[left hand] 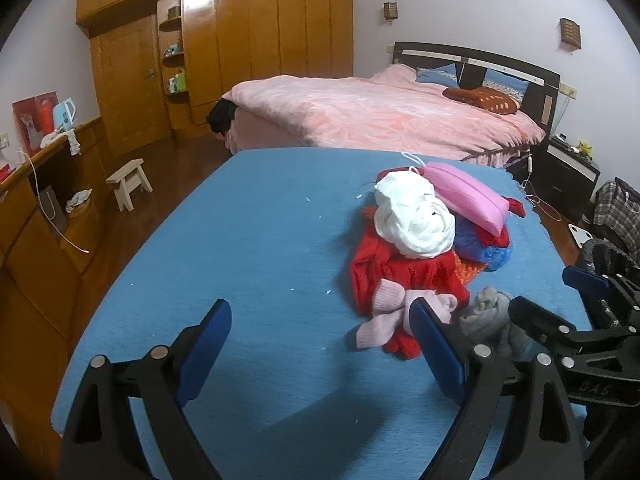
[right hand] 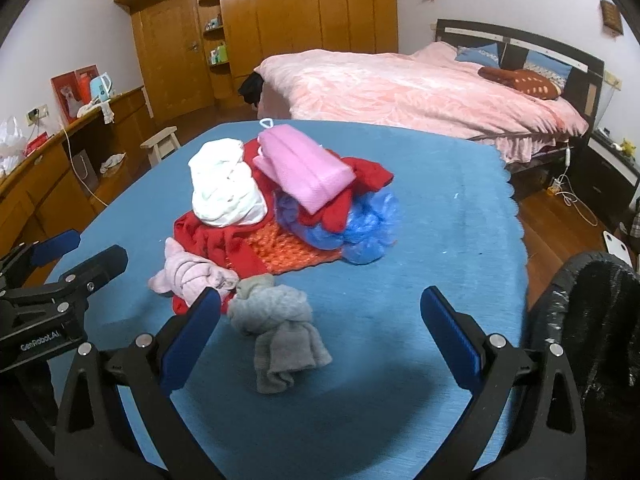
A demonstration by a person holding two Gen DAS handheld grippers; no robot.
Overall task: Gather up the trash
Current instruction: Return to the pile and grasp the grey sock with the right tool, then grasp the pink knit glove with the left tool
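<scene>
Trash here is looking like the grey wad (right hand: 280, 330), lying on the counter (right hand: 440, 216) just ahead of the right claw (right hand: 320, 328), which is hanging spread and empty. The left claw (left hand: 320, 344), also spread, is hovering further left. A black-lined bin (right hand: 592, 320) is sitting right; contents hidden.

White lettering "GenRobot.AI" stood on the black body of the left gripper (right hand: 80, 276) at the left edge of the right wrist view, embossed letters reading roughly "DAS" showed on the right gripper (left hand: 560, 292) body in the left wrist view, nothing else was legible
</scene>
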